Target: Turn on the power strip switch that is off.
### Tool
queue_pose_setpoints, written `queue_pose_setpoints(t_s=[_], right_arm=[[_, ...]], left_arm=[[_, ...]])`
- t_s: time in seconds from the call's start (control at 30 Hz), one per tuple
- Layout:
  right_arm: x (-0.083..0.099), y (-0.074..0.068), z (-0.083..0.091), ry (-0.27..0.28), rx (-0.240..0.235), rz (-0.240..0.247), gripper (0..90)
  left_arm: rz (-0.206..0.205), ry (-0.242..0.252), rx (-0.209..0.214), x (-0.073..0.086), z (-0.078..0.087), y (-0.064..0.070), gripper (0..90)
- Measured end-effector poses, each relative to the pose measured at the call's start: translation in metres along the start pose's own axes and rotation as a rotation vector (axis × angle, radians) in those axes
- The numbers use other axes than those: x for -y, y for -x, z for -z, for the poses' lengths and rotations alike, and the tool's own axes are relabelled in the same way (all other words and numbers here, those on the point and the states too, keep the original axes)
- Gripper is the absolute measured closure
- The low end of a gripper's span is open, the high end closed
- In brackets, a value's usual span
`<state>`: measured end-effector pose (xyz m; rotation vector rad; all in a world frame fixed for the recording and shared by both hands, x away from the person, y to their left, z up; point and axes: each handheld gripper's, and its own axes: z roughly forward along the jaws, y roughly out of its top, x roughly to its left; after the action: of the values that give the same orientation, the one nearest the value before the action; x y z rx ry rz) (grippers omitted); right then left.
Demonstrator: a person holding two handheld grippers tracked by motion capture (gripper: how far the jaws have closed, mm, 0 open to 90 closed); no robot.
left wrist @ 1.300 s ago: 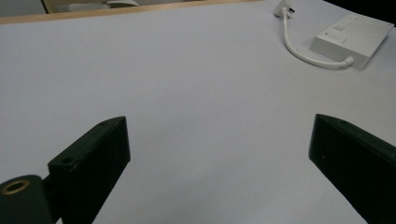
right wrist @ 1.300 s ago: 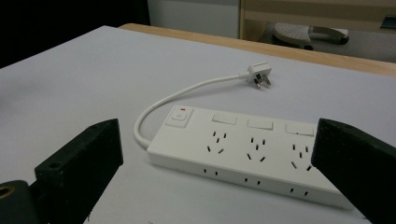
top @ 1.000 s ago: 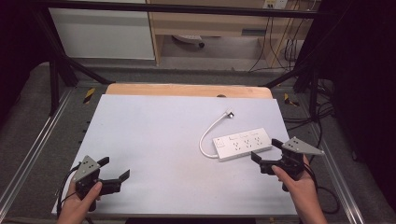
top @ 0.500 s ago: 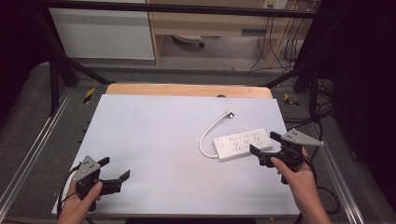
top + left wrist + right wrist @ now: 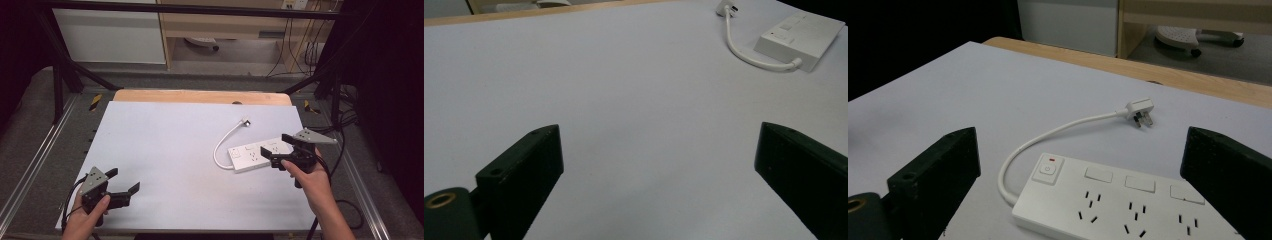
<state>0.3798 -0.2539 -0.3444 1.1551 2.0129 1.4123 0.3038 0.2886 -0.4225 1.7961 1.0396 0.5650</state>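
Power strip lies between the wide-spread right gripper jaws.

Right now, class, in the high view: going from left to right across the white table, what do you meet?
Left gripper → cable loop → plug → power strip → right gripper.

Even overhead light, dark surroundings
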Motion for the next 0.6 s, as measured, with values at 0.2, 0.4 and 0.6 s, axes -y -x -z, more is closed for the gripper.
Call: queue_pose_setpoints(t_s=[0.2,0.4,0.6], right_arm=[[-0.007,0.001,-0.004,-0.006,0.000,-0.001,3.1],[-0.010,0.006,-0.005,0.003,0.005,-0.006,5.1],[-0.010,0.014,-0.007,0.012,0.028,-0.053,5.6]], left_arm=[[-0.003,0.000,0.001,0.000,0.000,0.001,5.6],[-0.002,-0.001,0.003,0.000,0.000,0.001,5.5],[-0.001,-0.006,0.005,0.001,-0.001,0.000,5.5]])
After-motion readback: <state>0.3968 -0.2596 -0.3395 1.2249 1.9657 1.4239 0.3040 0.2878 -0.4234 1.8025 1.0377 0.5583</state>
